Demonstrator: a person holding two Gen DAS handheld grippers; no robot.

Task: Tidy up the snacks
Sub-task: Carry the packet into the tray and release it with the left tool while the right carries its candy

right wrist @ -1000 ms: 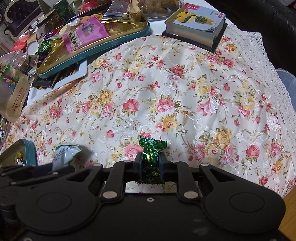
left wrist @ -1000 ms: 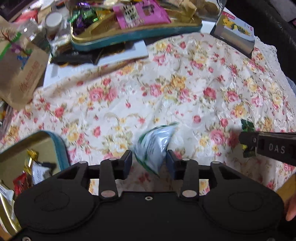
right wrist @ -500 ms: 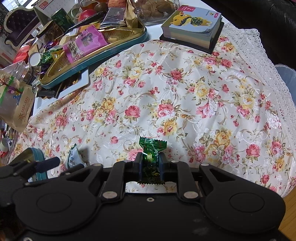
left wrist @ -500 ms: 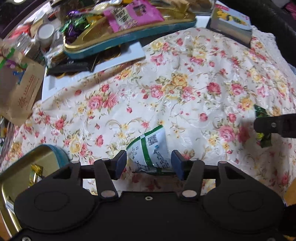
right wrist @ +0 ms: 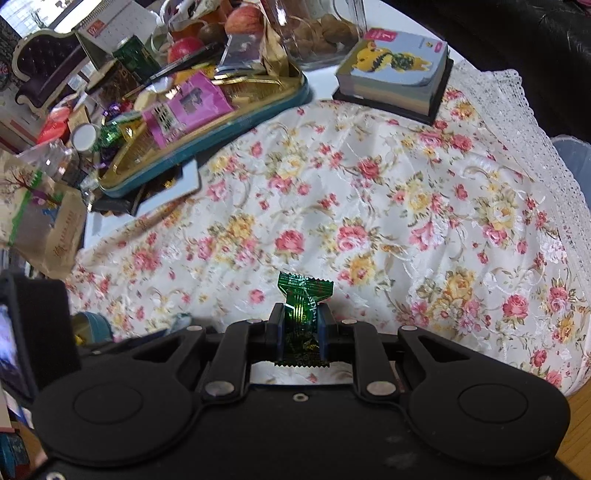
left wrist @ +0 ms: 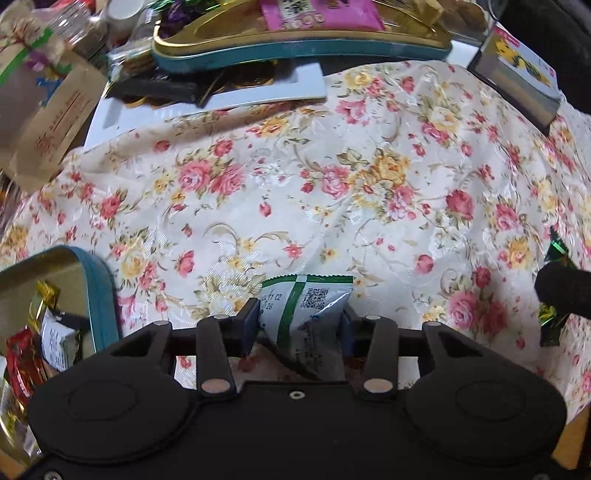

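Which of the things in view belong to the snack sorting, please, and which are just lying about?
Job in hand:
white-and-green packet, left hand-held gripper
green candy, right hand-held gripper
small tin
large tin

Lying about:
book
paper bag
apples

Soft indoor light, moderately bright, even. Brightest at the window (right wrist: 22,14) in the right wrist view's upper left corner, nearly blown out. Sheen on the floral tablecloth (left wrist: 332,192) weave and the gold tray rim (right wrist: 207,144). Shadows faint, short. Strong fisheye bending at all edges; far clutter smeared and soft, corners dark. Slight motion blur in the left wrist view.
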